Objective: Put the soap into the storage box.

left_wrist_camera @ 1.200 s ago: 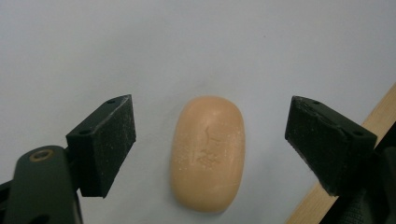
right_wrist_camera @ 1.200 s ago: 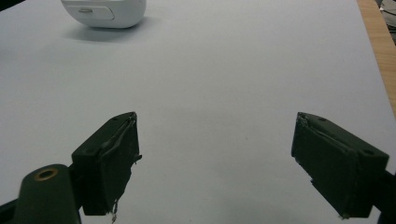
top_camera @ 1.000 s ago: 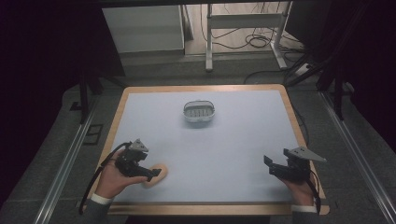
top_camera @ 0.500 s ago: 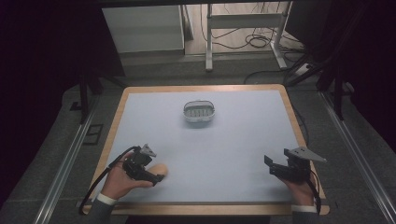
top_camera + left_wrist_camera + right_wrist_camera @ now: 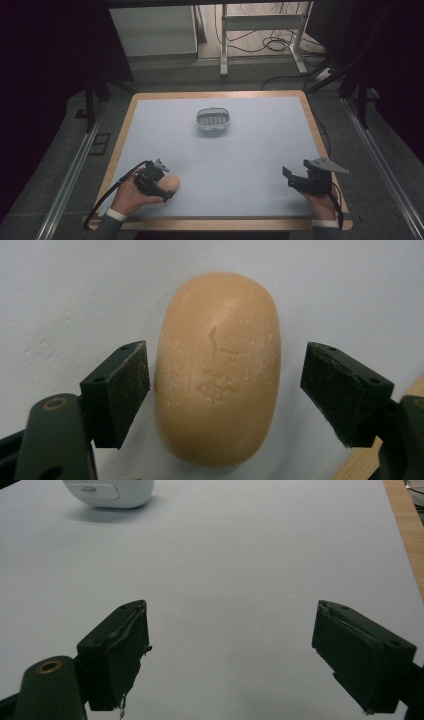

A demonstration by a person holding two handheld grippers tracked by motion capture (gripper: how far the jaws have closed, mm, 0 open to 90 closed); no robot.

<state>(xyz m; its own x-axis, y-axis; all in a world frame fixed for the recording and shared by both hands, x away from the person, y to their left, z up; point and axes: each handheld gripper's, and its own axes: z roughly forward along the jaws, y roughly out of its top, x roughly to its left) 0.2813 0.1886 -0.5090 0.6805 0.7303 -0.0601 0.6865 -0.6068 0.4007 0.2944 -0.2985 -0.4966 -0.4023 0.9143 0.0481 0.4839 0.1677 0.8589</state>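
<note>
Peach-coloured and oval, a bar of soap (image 5: 217, 370) lay flat on the pale blue table (image 5: 250, 165), close to its near left corner, with a stamped mark on its upper face and a dusting of white flecks. From the high view, the person's left hand held the left gripper (image 5: 159, 186) low over the bar, tilted down toward the tabletop, apparently so that the jaws could straddle the soap across its narrower width. The left gripper view looked straight down on the bar between the two black pads: the jaws had just been closing, the one on the left of that view stood right against the soap's edge, while the other was apart from it with bare table between, so the bar was framed but not yet pinched. Near the table's far middle sat a small white soap dish (image 5: 213, 120) with a ribbed insert, well apart from the soap, likely the place meant to receive it. At the near right corner the right gripper (image 5: 296, 178) hovered just above the surface, its jaws spread wide with nothing between them, seemingly parked out of the way. Wooden edging ran round the table.
</note>
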